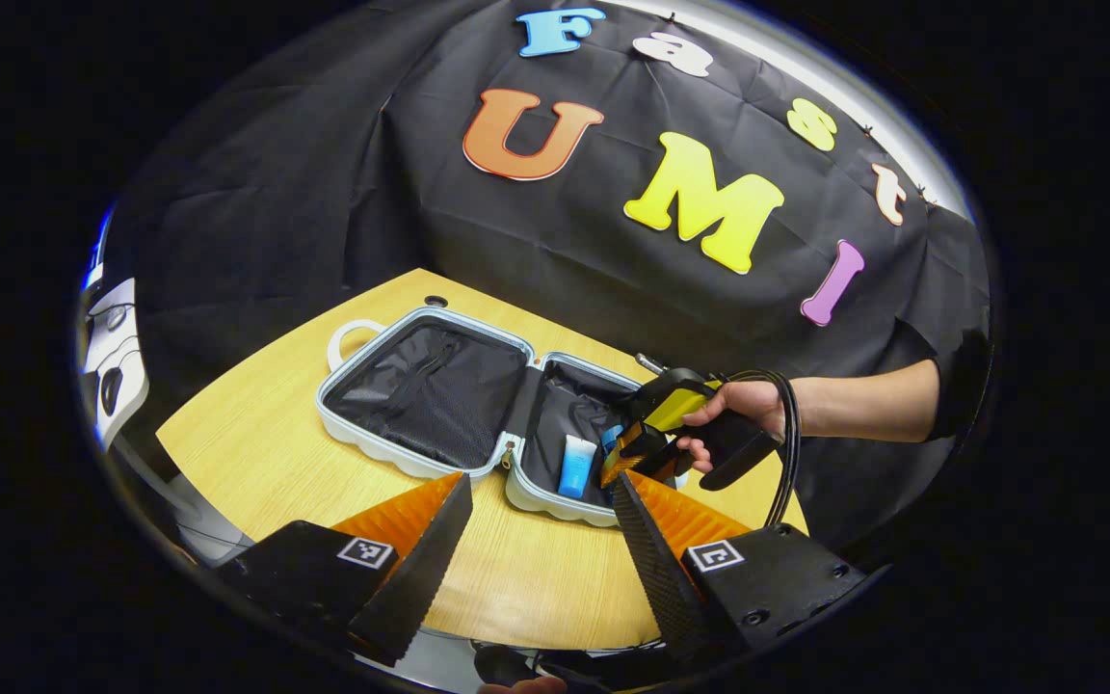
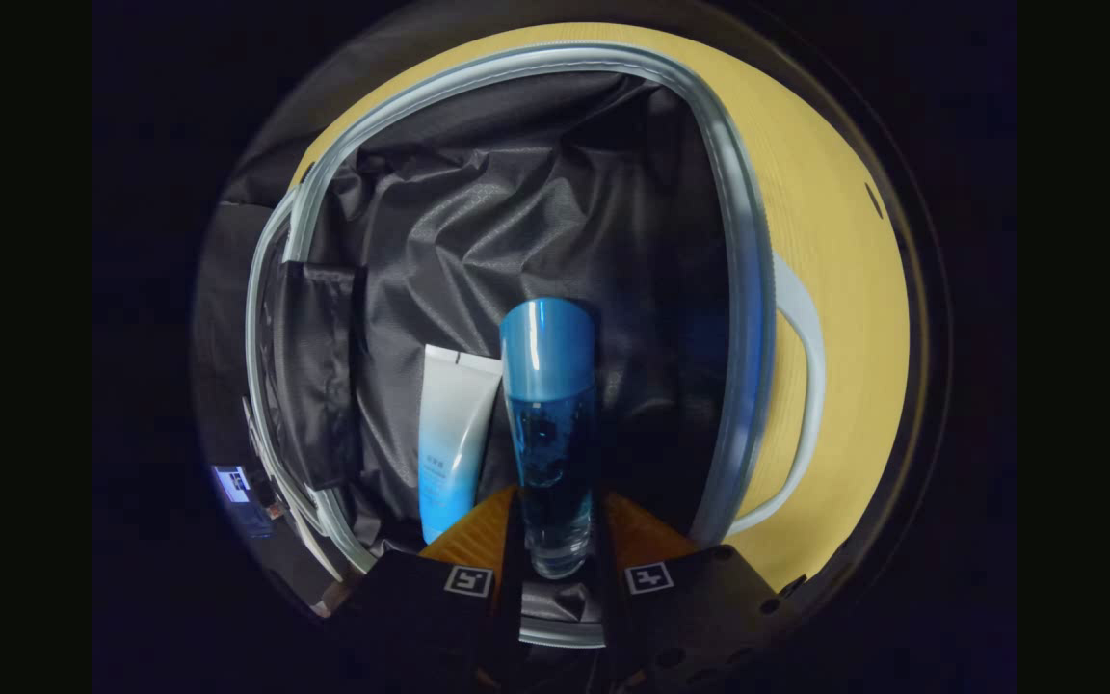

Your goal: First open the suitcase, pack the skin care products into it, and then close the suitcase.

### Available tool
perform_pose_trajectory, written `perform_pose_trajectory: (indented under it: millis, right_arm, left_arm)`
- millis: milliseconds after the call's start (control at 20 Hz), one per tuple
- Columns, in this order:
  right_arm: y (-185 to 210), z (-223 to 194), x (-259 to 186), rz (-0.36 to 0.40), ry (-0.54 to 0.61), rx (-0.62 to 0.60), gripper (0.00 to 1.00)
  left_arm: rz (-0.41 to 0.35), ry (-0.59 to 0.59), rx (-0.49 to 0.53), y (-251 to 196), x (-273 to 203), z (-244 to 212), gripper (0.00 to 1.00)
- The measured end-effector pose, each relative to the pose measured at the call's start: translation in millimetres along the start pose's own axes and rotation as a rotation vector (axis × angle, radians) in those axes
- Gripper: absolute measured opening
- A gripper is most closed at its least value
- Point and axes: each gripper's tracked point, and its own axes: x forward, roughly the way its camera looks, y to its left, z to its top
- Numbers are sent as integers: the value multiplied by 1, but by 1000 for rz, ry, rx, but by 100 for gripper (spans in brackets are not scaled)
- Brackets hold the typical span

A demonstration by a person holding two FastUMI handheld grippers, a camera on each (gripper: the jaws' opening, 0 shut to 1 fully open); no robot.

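Suitcase (image 1: 439,400) lies open, holding a tube (image 2: 454,439) and bottle (image 2: 548,424).

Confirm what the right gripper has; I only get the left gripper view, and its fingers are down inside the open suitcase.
Observer: The right gripper is shut on a blue bottle, with the fingers clamping its base.
Operator: Cap on?
Observer: Yes, a blue cap closes the far end.
Operator: Clear of the tube?
Observer: Barely. The bottle is right beside the white-and-blue tube, over the black lining. I cannot tell whether they touch.
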Motion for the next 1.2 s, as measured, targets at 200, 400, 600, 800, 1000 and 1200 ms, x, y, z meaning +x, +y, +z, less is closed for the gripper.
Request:
perform_pose_trajectory:
  millis: [200, 400, 600, 800, 1000, 1200]
  right_arm:
    - [-2, -1, -5, -15, -19, -3, 37]
    - [0, -7, -20, 21, -45, 15, 41]
    - [-3, -25, -55, 60, -83, 0, 54]
    - [-27, -47, -103, 102, -227, -106, 67]
    - [-90, -44, -161, -23, -528, -292, 69]
    - [-121, -55, -219, -72, -800, -317, 69]
  left_arm:
    - [3, 6, 4, 3, 4, 2, 95]
    - [12, 22, 12, 17, 10, 5, 95]
    - [27, 27, 32, 51, 27, 18, 95]
    - [45, 62, 65, 117, 70, 39, 95]
    - [66, 101, 50, 192, 121, 66, 95]
    - [123, 144, 14, 261, 170, 84, 95]
